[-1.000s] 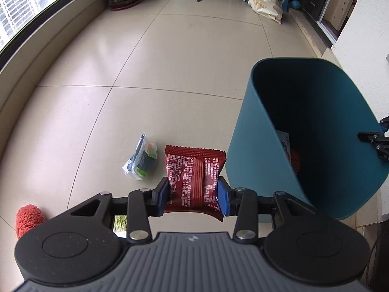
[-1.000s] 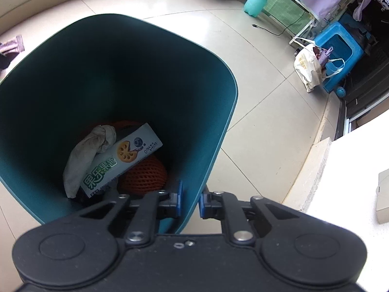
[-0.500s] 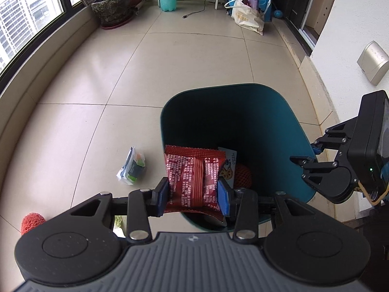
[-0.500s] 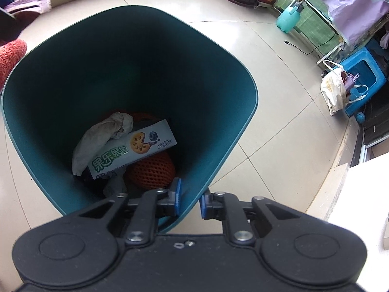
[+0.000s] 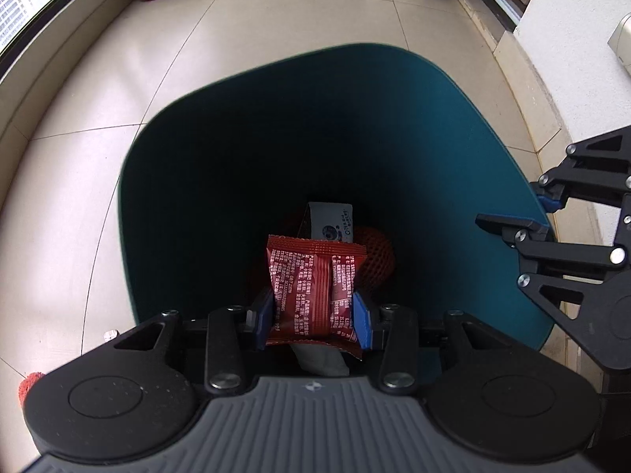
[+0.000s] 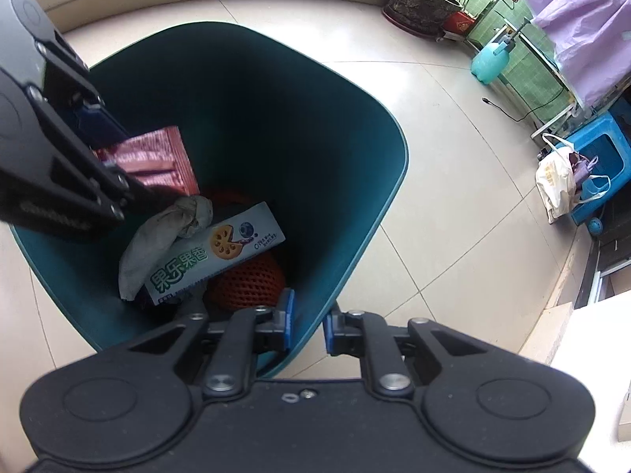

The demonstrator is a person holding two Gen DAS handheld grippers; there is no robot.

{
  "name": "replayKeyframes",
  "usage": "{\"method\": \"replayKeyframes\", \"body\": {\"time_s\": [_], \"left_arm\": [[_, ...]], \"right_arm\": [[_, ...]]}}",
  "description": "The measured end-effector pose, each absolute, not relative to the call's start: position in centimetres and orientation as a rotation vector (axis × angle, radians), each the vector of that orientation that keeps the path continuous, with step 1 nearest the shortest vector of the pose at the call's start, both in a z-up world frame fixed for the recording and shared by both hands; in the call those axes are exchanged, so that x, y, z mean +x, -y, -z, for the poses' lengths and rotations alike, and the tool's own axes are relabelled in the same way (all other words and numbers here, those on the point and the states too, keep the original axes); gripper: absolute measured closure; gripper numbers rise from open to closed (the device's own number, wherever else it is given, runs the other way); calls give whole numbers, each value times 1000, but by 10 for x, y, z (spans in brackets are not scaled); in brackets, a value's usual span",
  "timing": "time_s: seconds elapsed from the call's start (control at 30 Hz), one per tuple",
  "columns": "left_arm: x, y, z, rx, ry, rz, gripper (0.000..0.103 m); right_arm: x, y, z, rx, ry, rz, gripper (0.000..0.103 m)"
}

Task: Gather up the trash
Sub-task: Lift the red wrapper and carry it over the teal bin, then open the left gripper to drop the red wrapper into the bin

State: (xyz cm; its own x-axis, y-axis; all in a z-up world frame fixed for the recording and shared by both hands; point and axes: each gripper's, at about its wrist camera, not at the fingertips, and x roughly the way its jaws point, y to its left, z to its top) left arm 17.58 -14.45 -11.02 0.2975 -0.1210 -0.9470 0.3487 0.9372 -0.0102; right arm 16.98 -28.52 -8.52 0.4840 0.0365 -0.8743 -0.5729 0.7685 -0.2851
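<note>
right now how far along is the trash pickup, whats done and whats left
Done: the teal bin already holds a cookie box, a crumpled rag and an orange net. In hand: the left gripper holds a red snack packet over the bin's mouth, while the right gripper clamps the rim. Left: release the packet; a red scrap lies on the floor.

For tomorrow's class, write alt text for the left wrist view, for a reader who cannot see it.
The left gripper holds a red snack packet over the open mouth of a teal bin on a tiled floor. Deep inside lie a white box and an orange net ball. The right gripper clamps the bin's rim at the right edge.
</note>
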Motion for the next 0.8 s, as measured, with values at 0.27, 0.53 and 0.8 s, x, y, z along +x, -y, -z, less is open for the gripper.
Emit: {"method": "replayKeyframes", "body": {"time_s": [0.27,0.53,0.8], "left_arm": [[186,147,137,214,-1304,303,63],[192,157,144,208,-1325,312,63],[185,150,141,177,-1316,311,43]], "right_arm": [[173,284,92,-629,-1014,-413,90],[175,282,93,-629,-1022,-409,90],[178,278,97,-631,-1039,-401,90]]}}
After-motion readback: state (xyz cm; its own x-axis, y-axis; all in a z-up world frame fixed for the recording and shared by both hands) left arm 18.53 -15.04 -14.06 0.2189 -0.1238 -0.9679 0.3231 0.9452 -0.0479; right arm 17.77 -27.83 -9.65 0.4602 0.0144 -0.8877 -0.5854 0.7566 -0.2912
